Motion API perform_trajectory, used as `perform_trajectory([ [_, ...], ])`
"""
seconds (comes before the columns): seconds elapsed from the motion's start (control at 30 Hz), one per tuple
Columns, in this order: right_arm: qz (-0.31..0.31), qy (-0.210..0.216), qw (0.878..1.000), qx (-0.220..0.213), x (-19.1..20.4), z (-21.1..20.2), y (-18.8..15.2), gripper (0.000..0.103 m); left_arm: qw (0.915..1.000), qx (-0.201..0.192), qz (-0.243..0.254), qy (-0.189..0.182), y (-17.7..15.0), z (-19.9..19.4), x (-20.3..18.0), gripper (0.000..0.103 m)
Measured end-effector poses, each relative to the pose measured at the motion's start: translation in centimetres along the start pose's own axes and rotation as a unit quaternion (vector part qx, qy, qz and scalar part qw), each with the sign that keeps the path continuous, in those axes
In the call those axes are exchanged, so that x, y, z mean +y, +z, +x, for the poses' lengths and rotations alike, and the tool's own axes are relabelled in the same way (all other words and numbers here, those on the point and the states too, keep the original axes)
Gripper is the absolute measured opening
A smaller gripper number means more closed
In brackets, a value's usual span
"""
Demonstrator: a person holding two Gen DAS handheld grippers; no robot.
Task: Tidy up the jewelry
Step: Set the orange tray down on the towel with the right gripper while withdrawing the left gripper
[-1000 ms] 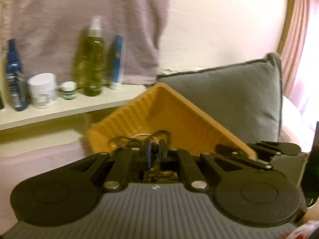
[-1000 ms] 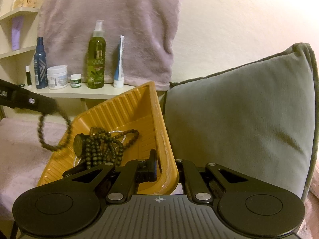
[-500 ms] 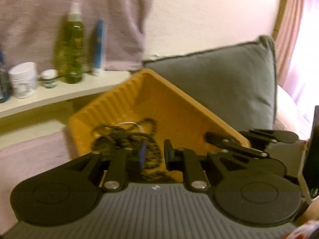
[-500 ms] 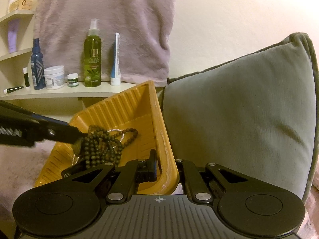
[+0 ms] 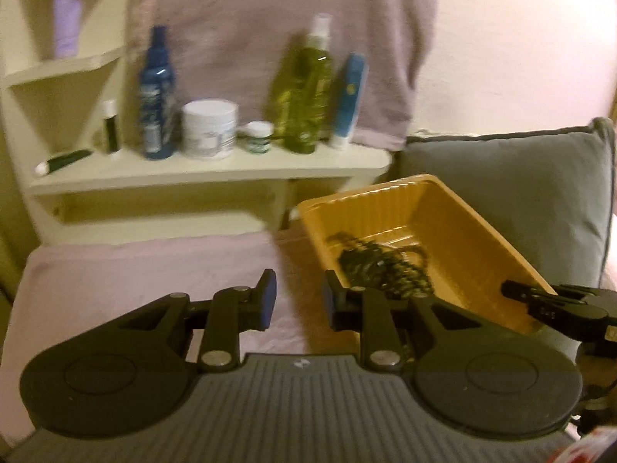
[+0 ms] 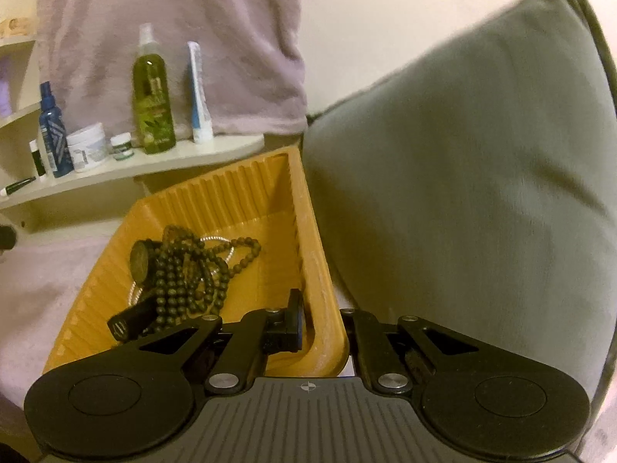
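Observation:
A ribbed yellow tray [image 6: 239, 189] rests on the pink cover against a grey cushion. In it lies a heap of dark bead strands [image 6: 189, 270] with a round dark pendant [image 6: 140, 258] and a thin white strand [image 6: 216, 239]. My right gripper [image 6: 322, 320] is shut on the tray's near right rim, one finger inside the wall and one outside. In the left wrist view the tray [image 5: 397, 200] and beads [image 5: 381, 266] sit to the right. My left gripper [image 5: 299, 301] hangs just left of the tray over the cover, its jaws opening with nothing between them. The right gripper [image 5: 515, 292] shows at the tray's right rim.
A grey cushion [image 6: 462, 173] stands right behind the tray. A cream shelf [image 5: 200, 169] at the back carries a blue bottle [image 5: 156, 92], a white jar [image 5: 210, 129], a green spray bottle [image 5: 306, 88] and a tube. A mauve towel [image 5: 270, 19] hangs above. Pink cover [image 5: 135, 270] lies on the left.
My left gripper let the bead strand drop into the tray, opened, and drew back out to the left. The right gripper kept its hold on the rim and sank a little.

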State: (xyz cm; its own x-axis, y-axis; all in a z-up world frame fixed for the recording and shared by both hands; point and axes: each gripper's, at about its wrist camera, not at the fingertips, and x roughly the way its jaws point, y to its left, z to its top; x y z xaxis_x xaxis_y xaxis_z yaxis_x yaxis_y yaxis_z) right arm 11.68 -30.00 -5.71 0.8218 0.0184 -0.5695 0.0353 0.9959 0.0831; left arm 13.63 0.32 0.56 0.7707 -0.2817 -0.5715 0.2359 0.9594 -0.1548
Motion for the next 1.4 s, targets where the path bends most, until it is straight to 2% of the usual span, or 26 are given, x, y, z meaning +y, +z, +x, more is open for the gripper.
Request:
perform_trajectory([
  [0.13, 0.014, 0.006, 1.0, 0.004, -0.7, 0.5, -0.6, 0.008, 0.9996, 0.01, -0.011, 0.022, -1.0, 0.0, 1.2, 0.026],
  [0.3, 0.025, 0.013, 1.0, 0.011, -1.6, 1.4, -1.0, 0.011, 0.9992, 0.016, -0.019, 0.03, -1.9, -0.5, 1.8, 0.029],
  [0.5, 0.04, 0.026, 0.999, 0.008, -2.2, 1.6, -1.6, 0.014, 0.9988, 0.022, -0.021, 0.04, -2.4, -0.9, 1.6, 0.037],
  [0.57, 0.048, 0.034, 0.998, 0.004, -2.3, 1.3, -1.6, 0.02, 0.9984, 0.023, -0.018, 0.047, -2.6, -1.1, 1.5, 0.044],
  [0.6, 0.051, 0.038, 0.998, 0.001, -2.4, 1.1, -1.6, 0.032, 0.9983, 0.023, -0.017, 0.05, -2.7, -1.2, 1.5, 0.05],
  [0.63, 0.056, 0.041, 0.998, -0.002, -2.5, 0.9, -1.6, 0.051, 0.9982, 0.023, -0.018, 0.052, -2.8, -1.3, 1.5, 0.058],
  [0.7, 0.061, 0.043, 0.997, -0.011, -2.6, 0.3, -1.6, 0.062, 0.9981, 0.022, -0.018, 0.055, -2.9, -1.6, 1.5, 0.061],
  [0.77, 0.063, 0.043, 0.997, -0.013, -2.8, -0.1, -1.6, 0.062, 0.9979, 0.023, -0.016, 0.058, -3.0, -1.8, 1.4, 0.063],
  [0.93, 0.06, 0.041, 0.997, -0.025, -2.9, -2.1, -1.5, 0.063, 0.9969, 0.017, -0.017, 0.074, -3.4, -2.6, 1.2, 0.085],
  [1.0, 0.06, 0.043, 0.997, -0.031, -2.8, -3.2, -1.2, 0.064, 0.9963, 0.02, -0.022, 0.081, -3.6, -2.9, 1.1, 0.089],
  [1.07, 0.057, 0.043, 0.997, -0.034, -2.3, -4.4, -0.7, 0.067, 0.9953, 0.026, -0.024, 0.09, -3.9, -3.2, 1.0, 0.093],
  [1.13, 0.053, 0.042, 0.997, -0.034, -1.7, -5.7, 0.0, 0.077, 0.9942, 0.028, -0.031, 0.099, -4.2, -3.6, 0.9, 0.097],
  [1.23, 0.036, 0.042, 0.998, -0.007, 0.0, -6.9, 0.9, 0.085, 0.9929, 0.031, -0.034, 0.11, -4.7, -4.4, 0.6, 0.1],
  [1.4, 0.029, 0.076, 0.994, 0.079, 2.6, -7.2, 1.5, 0.086, 0.9906, 0.05, -0.04, 0.12, -5.5, -5.5, -0.2, 0.101],
])
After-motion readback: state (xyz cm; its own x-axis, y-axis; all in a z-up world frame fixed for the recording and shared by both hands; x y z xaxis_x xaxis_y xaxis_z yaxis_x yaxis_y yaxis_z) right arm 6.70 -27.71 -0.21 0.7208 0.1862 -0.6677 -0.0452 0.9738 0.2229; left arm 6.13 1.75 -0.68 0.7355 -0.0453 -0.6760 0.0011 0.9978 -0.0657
